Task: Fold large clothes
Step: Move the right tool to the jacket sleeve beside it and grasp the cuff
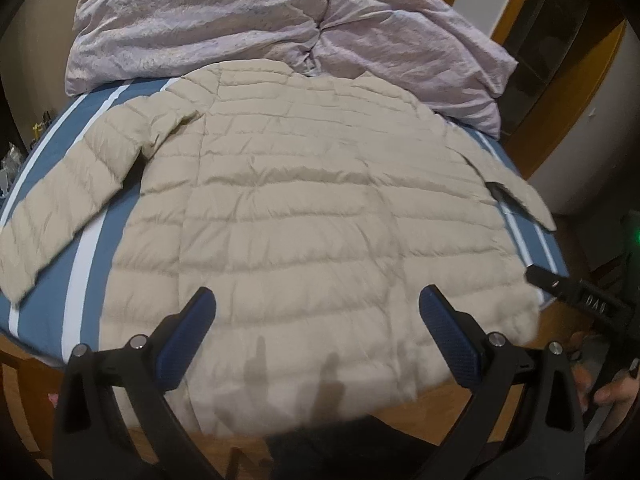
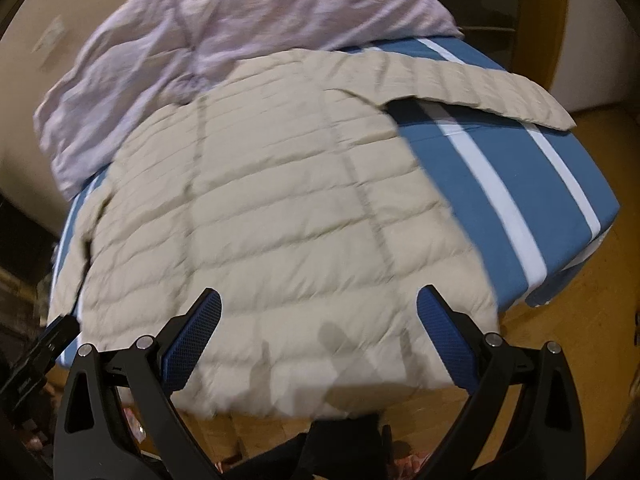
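Left tongs and right tongs both wide apart, empty, above the beige quilted jacket.

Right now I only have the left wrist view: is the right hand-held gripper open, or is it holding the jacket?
Observer: It is open. The right hand-held gripper has its fingers spread over the jacket near the hem and holds nothing.
Operator: And the right sleeve? It's squeezed at my frame's edge.
Observer: The right sleeve lies flat, stretched sideways from the shoulder, with its cuff at the bed's edge.
Operator: Is it touching the body lower down?
Observer: No. A wide wedge of bare striped sheet separates them.
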